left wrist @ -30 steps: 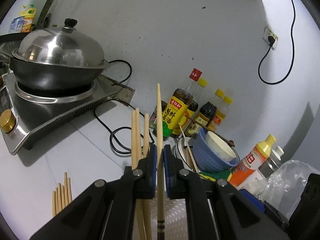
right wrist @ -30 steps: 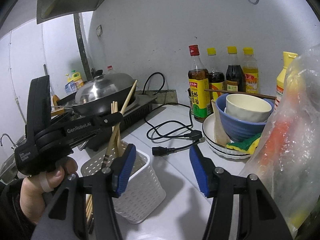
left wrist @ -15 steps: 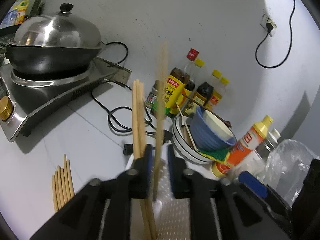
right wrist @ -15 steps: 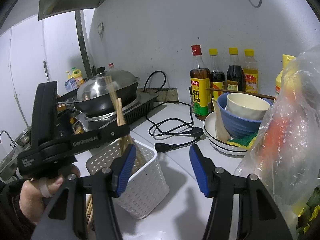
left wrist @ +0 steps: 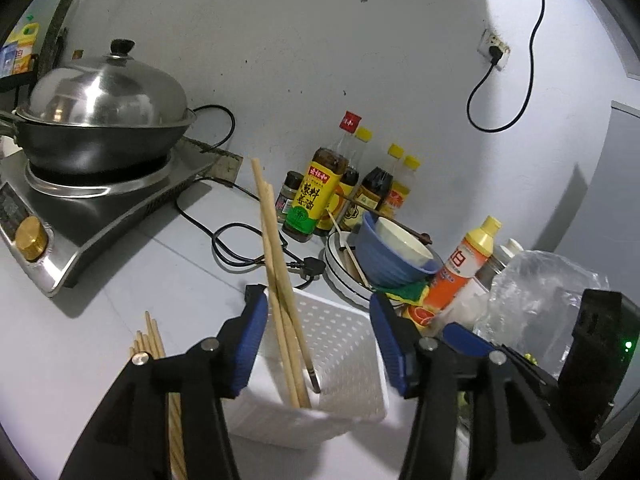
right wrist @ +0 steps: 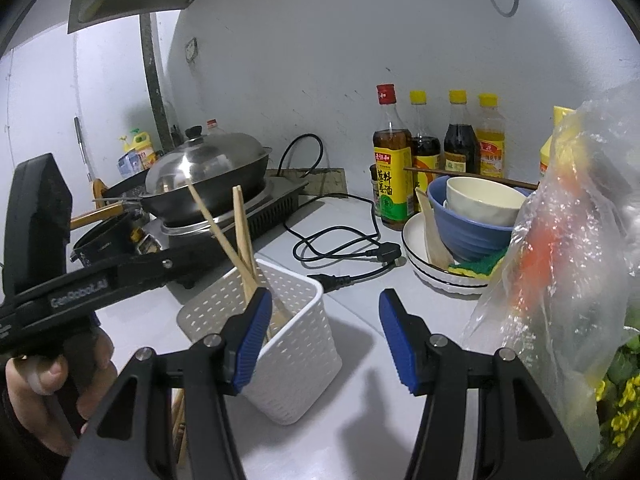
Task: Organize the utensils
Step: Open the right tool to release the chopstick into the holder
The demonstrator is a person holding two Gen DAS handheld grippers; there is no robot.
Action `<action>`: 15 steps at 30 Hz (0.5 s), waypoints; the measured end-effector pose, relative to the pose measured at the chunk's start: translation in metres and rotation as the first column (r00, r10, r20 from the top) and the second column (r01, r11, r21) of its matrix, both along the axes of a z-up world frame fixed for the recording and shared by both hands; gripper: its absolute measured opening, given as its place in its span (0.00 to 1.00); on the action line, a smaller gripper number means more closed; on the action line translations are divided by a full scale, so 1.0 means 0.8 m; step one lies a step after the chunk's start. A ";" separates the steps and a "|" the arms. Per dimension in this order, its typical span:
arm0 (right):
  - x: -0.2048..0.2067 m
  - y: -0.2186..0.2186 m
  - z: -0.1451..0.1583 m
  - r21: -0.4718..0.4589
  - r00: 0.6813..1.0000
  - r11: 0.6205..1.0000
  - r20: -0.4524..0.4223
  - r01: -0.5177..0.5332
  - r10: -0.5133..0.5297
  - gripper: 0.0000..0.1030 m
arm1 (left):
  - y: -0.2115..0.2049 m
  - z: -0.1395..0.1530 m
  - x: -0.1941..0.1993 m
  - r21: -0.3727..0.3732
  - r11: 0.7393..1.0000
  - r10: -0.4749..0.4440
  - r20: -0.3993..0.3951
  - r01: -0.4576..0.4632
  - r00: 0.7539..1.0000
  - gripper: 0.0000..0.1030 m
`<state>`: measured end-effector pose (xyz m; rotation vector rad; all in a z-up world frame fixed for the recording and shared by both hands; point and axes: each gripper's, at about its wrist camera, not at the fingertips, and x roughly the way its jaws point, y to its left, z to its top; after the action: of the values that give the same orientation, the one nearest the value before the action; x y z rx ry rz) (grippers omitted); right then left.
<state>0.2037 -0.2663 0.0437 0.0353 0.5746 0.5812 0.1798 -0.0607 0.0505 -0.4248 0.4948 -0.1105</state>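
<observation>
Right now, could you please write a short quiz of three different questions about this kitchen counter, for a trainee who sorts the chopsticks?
1. True or false: the white basket already holds chopsticks.
2. Where do the loose chopsticks lie? A) in the blue bowl B) on the counter beside the basket C) on the wok lid
3. Fill in: the left tongs are opening, and the pads grip ____.

Key: 1 true; 2 B; 3 nothing, the chopsticks stand free in the basket.
</observation>
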 end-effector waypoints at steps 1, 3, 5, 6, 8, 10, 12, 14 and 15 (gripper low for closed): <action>-0.002 0.002 0.001 -0.002 1.000 1.000 0.001 -0.001 0.001 0.52 | 0.002 0.002 -0.004 -0.001 1.000 0.000 0.004 0.000 1.000 0.53; -0.009 0.006 0.003 -0.010 1.000 1.000 0.003 -0.002 0.002 0.52 | 0.007 0.004 -0.014 0.000 1.000 -0.002 0.015 0.002 1.000 0.53; -0.016 0.012 0.005 -0.016 1.000 1.000 0.005 -0.005 0.005 0.52 | 0.013 0.007 -0.023 0.007 1.000 -0.003 0.023 0.002 1.000 0.54; -0.019 0.015 0.005 -0.020 1.000 1.000 0.006 -0.007 0.007 0.52 | 0.016 0.007 -0.027 0.009 1.000 -0.002 0.025 0.002 1.000 0.54; -0.027 0.022 0.007 -0.029 1.000 1.000 0.008 -0.011 0.011 0.52 | 0.023 0.008 -0.036 0.011 1.000 -0.001 0.031 0.001 1.000 0.54; -0.034 0.028 0.008 -0.037 1.000 0.999 0.010 -0.015 0.015 0.52 | 0.031 0.007 -0.043 0.015 1.000 0.002 0.030 -0.002 1.000 0.56; -0.040 0.034 0.008 -0.045 1.000 0.999 0.011 -0.015 0.016 0.52 | 0.040 0.005 -0.051 0.020 1.000 0.012 0.032 -0.012 0.999 0.56; -0.045 0.039 0.008 -0.050 1.000 0.999 0.012 -0.015 0.016 0.52 | 0.048 0.002 -0.058 0.028 0.999 0.024 0.028 -0.025 0.999 0.56; -0.047 0.041 0.007 -0.053 1.000 0.998 0.012 -0.016 0.016 0.52 | 0.053 0.000 -0.062 0.031 0.999 0.029 0.026 -0.030 0.999 0.56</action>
<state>0.1662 -0.2333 0.0495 -0.0228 0.5782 0.5812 0.1305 -0.0183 0.0505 -0.3991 0.4645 -0.0797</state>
